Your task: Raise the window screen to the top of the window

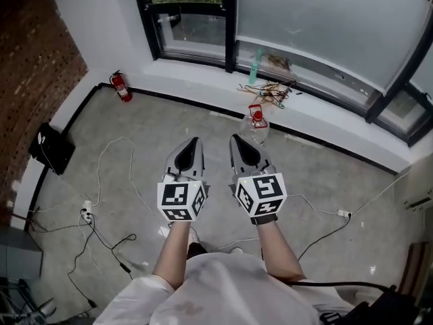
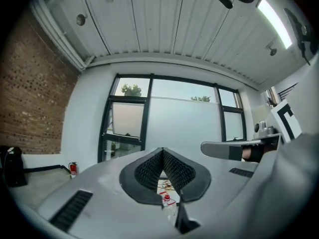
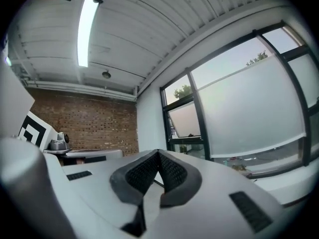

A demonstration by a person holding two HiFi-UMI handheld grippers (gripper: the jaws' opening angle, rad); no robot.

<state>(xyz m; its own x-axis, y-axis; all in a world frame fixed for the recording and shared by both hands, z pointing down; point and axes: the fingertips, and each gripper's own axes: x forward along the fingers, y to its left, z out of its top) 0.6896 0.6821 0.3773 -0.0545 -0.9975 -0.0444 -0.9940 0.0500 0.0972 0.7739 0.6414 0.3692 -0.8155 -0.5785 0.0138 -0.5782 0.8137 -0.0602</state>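
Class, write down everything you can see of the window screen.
The window screen is a pale, frosted-looking sheet, flat and smooth, stretched across the wide middle pane between dark frame bars. Its straight lower edge hangs a little above the sill, leaving a clear strip of glass. Another clear strip above it shows treetops. Nothing but the frame is seen touching it.

The window screen (image 1: 318,26) at upper right is pale frosted grey, set in a black window frame (image 1: 230,19). At upper left, the brick wall (image 1: 34,53) is reddish-brown and the fire extinguisher (image 1: 122,87) red. The left gripper (image 1: 195,141) and right gripper (image 1: 235,139) are light grey with black-and-white marker squares.
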